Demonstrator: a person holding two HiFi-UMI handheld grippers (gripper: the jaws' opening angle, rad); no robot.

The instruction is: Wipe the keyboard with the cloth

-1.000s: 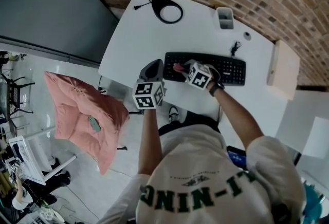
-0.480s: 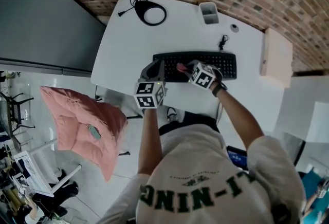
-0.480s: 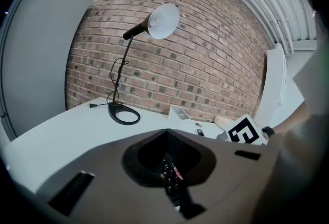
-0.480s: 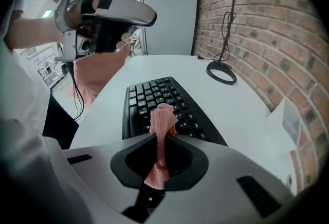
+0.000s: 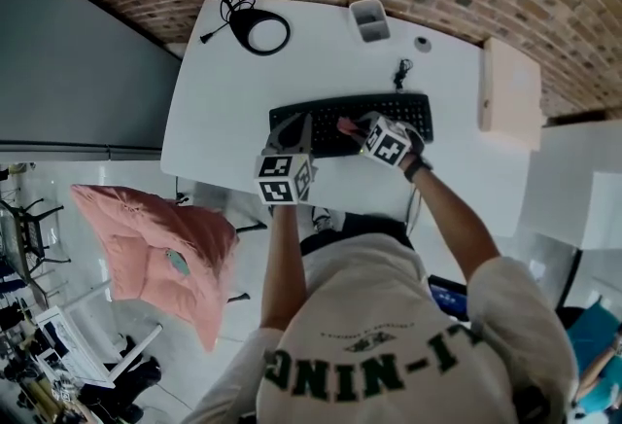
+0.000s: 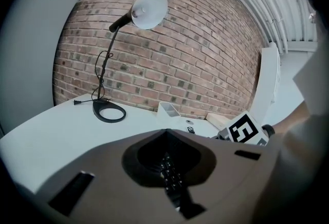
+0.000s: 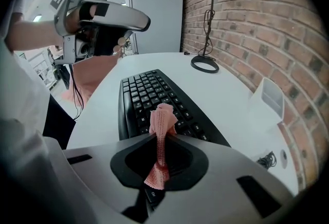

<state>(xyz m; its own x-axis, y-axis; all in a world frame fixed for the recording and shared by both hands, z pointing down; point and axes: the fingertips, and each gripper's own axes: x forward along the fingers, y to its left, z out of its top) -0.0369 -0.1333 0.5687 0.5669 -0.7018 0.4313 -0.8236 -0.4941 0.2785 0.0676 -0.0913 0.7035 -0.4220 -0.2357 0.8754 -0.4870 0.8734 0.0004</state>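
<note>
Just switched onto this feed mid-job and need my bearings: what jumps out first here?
A strip of pink cloth is pinched in the right gripper, held over the middle of the black keyboard near the front edge of the white desk. The left gripper hovers empty, jaws together, over the keyboard's left end. Off the desk to the left, a big pink cushion stands out.

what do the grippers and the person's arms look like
Both the left gripper and right gripper have grey moulded bodies and jaws, each carrying a white cube with black square markers. The person wears a pale short-sleeved shirt with dark green lettering and a dark band on the right wrist.
</note>
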